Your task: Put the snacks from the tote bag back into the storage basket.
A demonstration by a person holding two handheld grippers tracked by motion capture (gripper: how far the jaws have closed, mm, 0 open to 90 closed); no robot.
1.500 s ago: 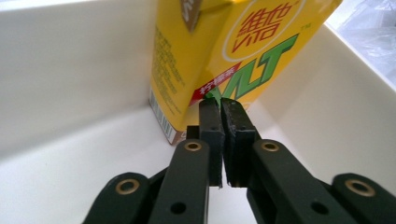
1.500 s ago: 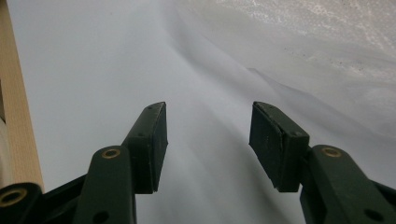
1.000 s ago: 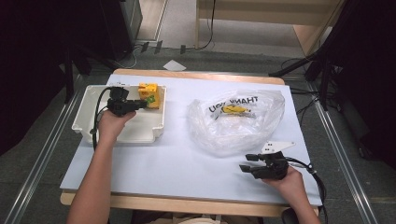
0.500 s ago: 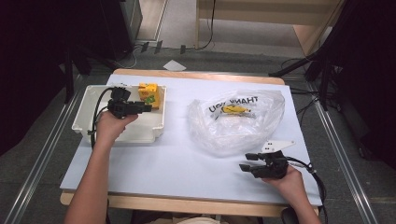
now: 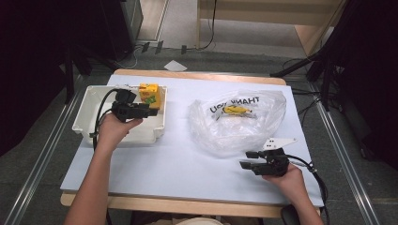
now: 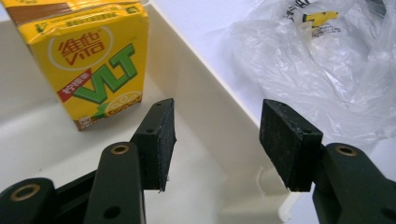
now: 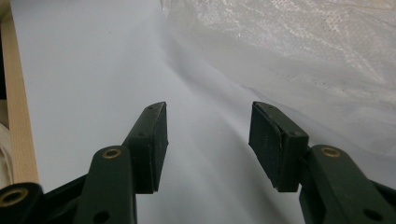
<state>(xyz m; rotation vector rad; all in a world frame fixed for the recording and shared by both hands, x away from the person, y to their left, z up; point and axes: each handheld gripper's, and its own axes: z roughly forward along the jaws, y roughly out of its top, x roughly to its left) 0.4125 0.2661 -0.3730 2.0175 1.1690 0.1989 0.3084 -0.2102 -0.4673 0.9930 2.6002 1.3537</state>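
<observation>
The yellow cardboard drink carton [image 5: 150,95] stood upright in the far right corner of the shallow white plastic tray [image 5: 89,112], at the left of the pale blue table top [image 5: 178,159]. In the left gripper view the carton [image 6: 88,60] carried a white oval with red Chinese characters and "VITA", large green "VLT" lettering and a lemon picture (the small print was too fine to read). The left gripper [image 5: 152,112] was held just in front of the carton, its jaws having just been opening; they stood apart with nothing between them, over the tray wall [image 6: 205,126]. The crumpled clear plastic bag [image 5: 237,122], printed "THANK YOU" in black and seen upside down from the high view, lay right of the tray. The right gripper [image 5: 247,159] rested low over the table, near the bag's front edge [image 7: 299,56], its jaws spread and empty.
</observation>
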